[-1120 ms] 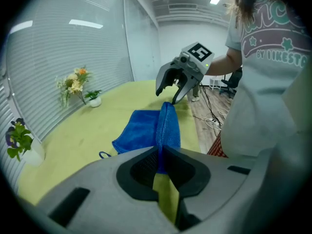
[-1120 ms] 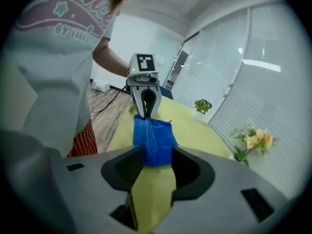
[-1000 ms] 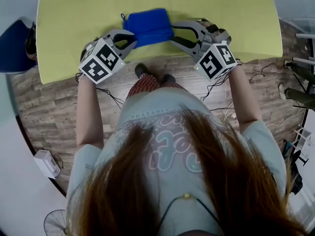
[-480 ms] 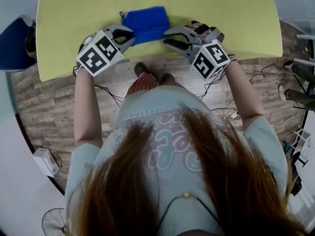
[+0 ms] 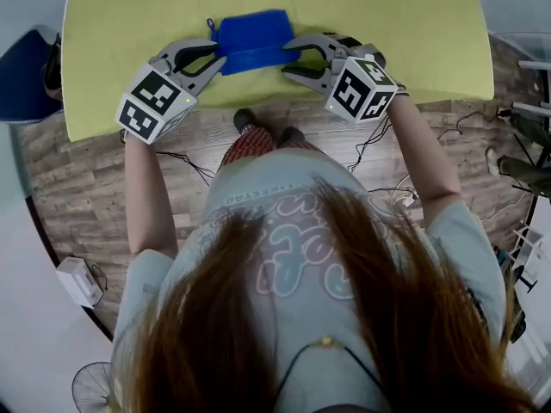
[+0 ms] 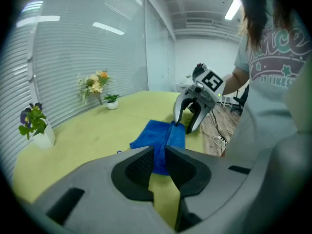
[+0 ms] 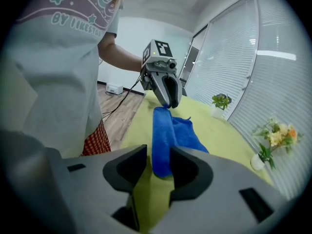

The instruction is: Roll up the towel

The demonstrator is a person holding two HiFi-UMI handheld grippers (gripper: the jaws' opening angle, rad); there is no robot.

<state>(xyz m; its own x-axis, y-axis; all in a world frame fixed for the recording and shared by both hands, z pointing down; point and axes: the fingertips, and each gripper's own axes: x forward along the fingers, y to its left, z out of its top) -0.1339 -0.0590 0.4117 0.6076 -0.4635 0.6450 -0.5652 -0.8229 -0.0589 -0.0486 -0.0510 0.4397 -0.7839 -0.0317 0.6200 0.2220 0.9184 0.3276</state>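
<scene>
A blue towel (image 5: 251, 38) lies near the front edge of the yellow-green table (image 5: 129, 20), its near side rolled into a thick tube (image 7: 163, 126). My left gripper (image 5: 216, 58) is at the roll's left end, its jaws nearly together and shut on the towel's end (image 6: 163, 133). At the right end, my right gripper (image 5: 287, 58) has the roll filling the gap between its jaws (image 7: 158, 148). Its jaws have just been opening, and both pads still touch the roll. Each gripper shows in the other's view: the right gripper (image 6: 183, 126) and the left gripper (image 7: 168, 103).
Small potted plants and flowers stand along the table's far side (image 6: 96, 84) (image 6: 34, 123) (image 7: 222, 101). A dark blue chair (image 5: 26, 80) sits left of the table. Cables trail over the wood floor (image 5: 370, 149). The person stands close to the table's front edge.
Both grippers have shifted farther onto the table and rolled about their axes. The towel has moved away with them and looks narrower front to back.
</scene>
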